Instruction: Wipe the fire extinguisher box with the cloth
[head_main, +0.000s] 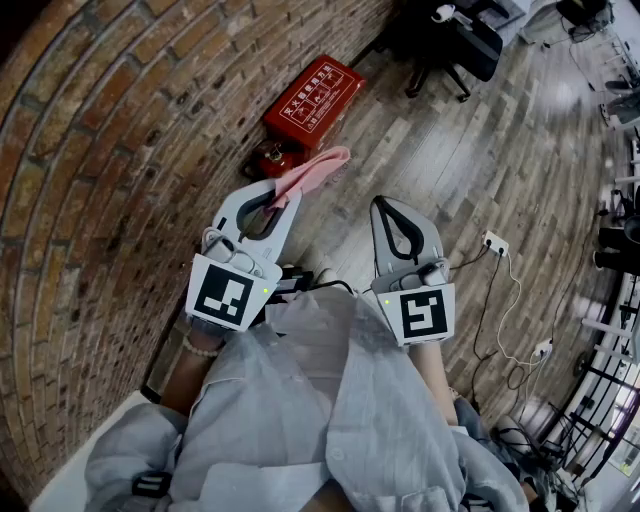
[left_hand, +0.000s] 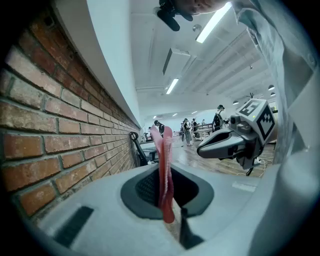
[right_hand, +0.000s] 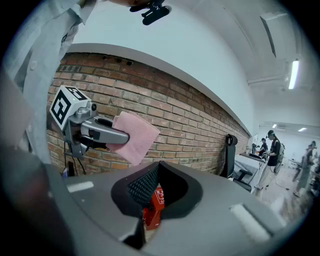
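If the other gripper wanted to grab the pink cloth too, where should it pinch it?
Probably the loose end of the pink cloth, which sticks out past the tips of the left gripper toward the red box. The right gripper sits just beside it, so it could come in from the right and pinch across that flat flap.

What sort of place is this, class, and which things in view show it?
Probably an open-plan office or workshop hall: a long brick wall, an office chair on wood-plank flooring, and people by tables under strip lights.
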